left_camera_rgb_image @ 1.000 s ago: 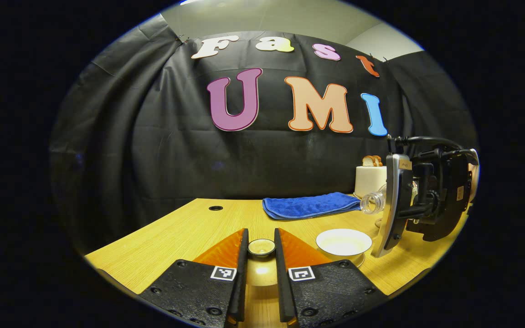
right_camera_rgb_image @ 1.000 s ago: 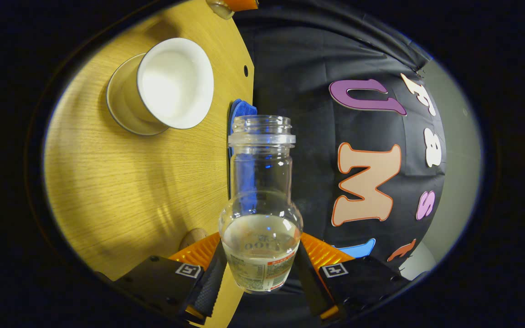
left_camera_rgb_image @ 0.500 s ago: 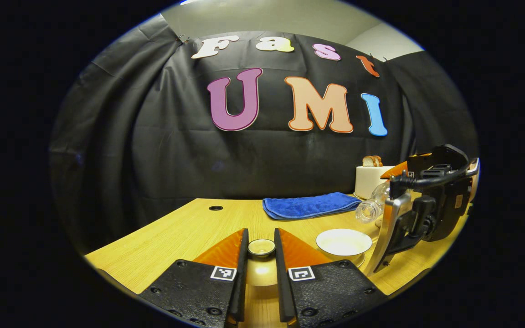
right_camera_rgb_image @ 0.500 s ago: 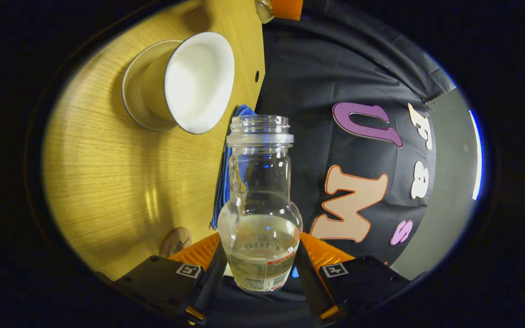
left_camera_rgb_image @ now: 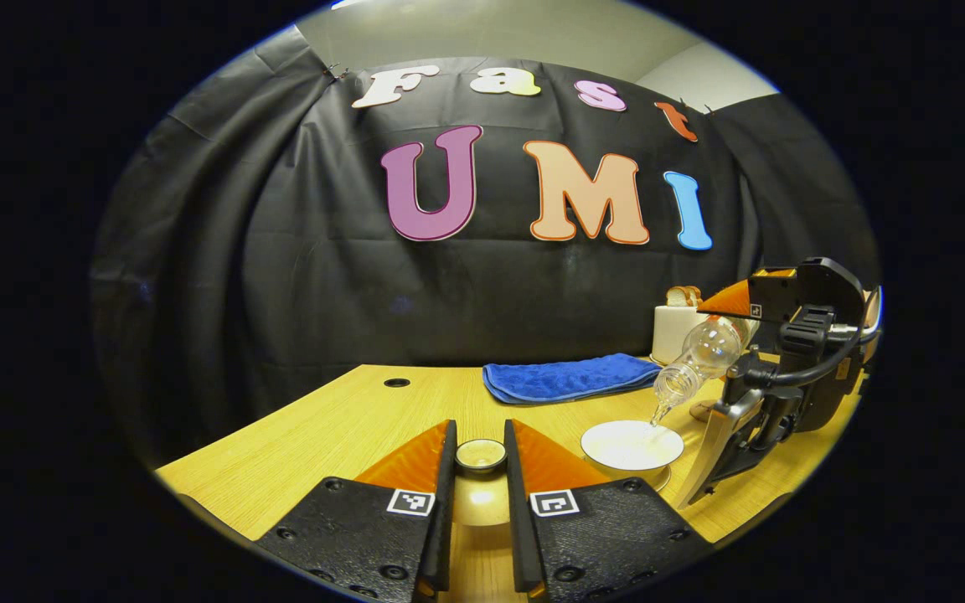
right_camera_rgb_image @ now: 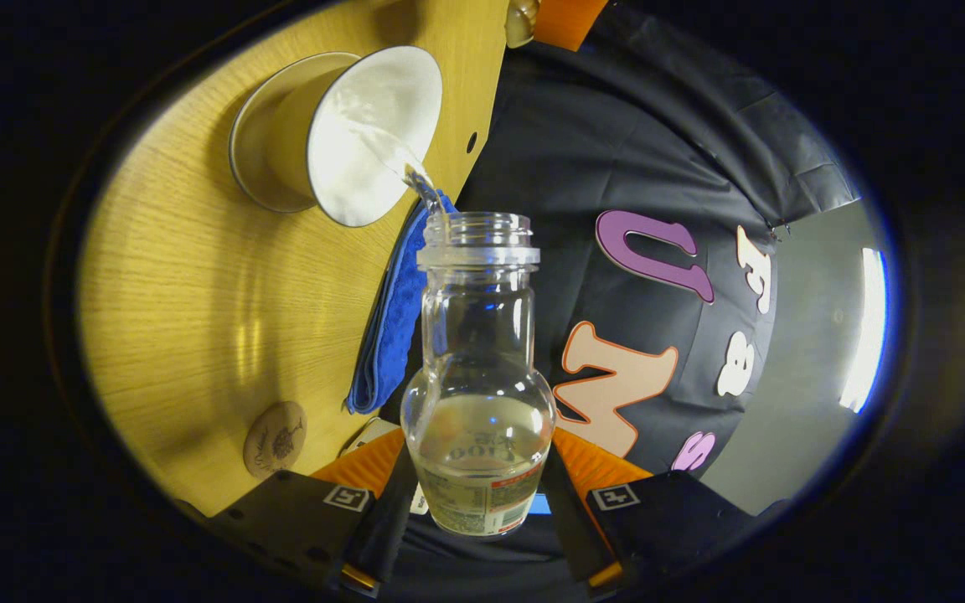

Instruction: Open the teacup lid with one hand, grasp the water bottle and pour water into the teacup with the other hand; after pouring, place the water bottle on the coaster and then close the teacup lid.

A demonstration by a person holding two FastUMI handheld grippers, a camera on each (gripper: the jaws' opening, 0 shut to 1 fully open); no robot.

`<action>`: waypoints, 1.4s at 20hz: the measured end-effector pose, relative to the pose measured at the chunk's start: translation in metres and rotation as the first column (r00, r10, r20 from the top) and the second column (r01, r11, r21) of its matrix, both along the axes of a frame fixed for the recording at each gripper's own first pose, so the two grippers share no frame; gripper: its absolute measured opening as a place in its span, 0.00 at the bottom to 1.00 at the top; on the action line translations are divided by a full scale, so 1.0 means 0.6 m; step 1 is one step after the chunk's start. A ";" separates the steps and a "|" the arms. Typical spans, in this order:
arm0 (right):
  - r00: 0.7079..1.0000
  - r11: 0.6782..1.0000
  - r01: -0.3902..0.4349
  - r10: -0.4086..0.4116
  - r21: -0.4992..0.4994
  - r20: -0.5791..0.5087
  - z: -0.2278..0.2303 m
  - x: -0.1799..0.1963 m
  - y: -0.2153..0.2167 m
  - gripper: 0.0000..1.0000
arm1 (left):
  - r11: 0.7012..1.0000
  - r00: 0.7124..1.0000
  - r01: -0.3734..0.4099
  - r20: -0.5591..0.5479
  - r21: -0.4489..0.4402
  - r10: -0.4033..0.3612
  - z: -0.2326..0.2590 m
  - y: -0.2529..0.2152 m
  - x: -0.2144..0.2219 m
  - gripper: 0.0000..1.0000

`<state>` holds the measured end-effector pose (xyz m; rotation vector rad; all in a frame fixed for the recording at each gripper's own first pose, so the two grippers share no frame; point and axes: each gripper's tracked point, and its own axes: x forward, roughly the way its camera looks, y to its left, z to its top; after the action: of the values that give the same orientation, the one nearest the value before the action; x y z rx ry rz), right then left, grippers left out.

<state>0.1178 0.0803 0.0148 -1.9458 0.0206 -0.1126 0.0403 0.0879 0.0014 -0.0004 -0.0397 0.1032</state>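
In the left gripper view, my left gripper is shut on the knob of the cream teacup lid, held above the table. The white teacup stands uncovered to the right. Over it, my right gripper tilts the clear water bottle mouth down, and a thin stream of water falls into the cup. In the right gripper view, the right gripper is shut on the bottle; water runs from its mouth into the teacup on its saucer. A round coaster lies on the table.
A folded blue towel lies behind the cup near the booth wall. A white toaster with bread stands at the back right. The wooden table has a small round hole at its far left.
The right gripper has tipped the bottle further, mouth down over the teacup, and water now streams into the cup. The left gripper has held still with the lid.
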 end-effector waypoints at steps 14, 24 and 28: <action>0.990 0.986 -0.086 0.100 -0.143 0.096 0.052 0.002 0.020 0.79 | 1.000 1.000 -0.004 0.001 0.001 0.004 0.000 0.003 -0.001 0.27; 0.995 0.996 -0.090 0.091 -0.020 0.042 0.019 -0.004 0.012 0.82 | 1.000 1.000 0.008 0.002 0.003 -0.008 0.001 -0.002 0.002 0.27; 0.998 0.968 -0.028 0.042 0.249 -0.052 -0.025 -0.012 -0.011 0.80 | 1.000 1.000 0.009 0.003 0.003 -0.009 0.000 0.000 0.002 0.27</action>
<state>0.1104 0.0734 0.0000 -1.6976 0.0362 -0.0299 0.0416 0.0877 0.0016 0.0022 -0.0428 0.0945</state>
